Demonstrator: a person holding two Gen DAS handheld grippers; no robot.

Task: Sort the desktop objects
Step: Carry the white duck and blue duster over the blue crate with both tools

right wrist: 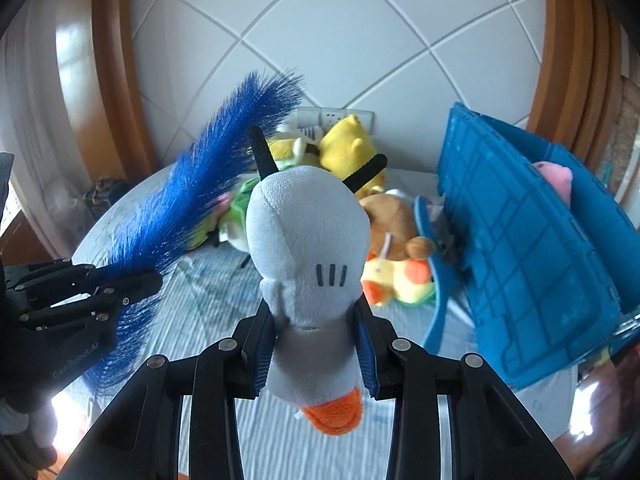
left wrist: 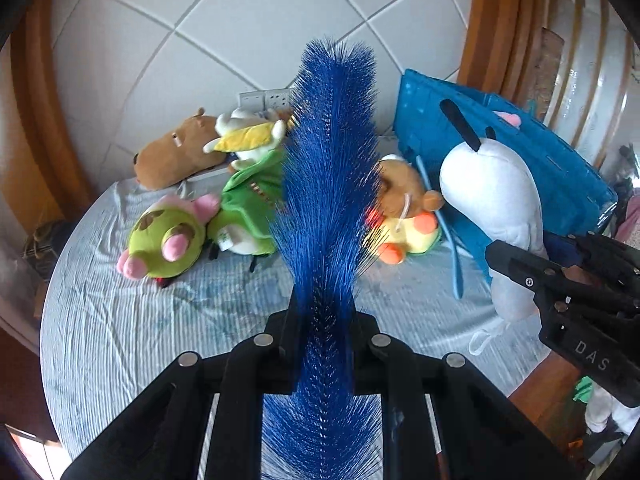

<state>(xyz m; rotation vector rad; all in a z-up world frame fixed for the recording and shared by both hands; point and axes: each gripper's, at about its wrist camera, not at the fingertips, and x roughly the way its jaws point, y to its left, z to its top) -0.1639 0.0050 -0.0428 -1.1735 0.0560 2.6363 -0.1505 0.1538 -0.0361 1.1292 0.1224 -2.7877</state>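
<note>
left tool (left wrist: 322, 344): clamps bristly blue duster (left wrist: 328, 168) | right tool (right wrist: 316, 356): grips white plush (right wrist: 308, 240), black ears, orange foot

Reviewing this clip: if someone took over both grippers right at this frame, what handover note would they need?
Left gripper: shut on the blue bristle brush, held up over the table.
Right gripper: shut on the white goose plush, lifted, facing the blue crate.
Done: a pink plush already sits in the crate.
Left: the brown plush, green plush, green-caped plush and bear-and-duck plush lie on the table, unsorted. Probably drop the goose in the crate next.
</note>
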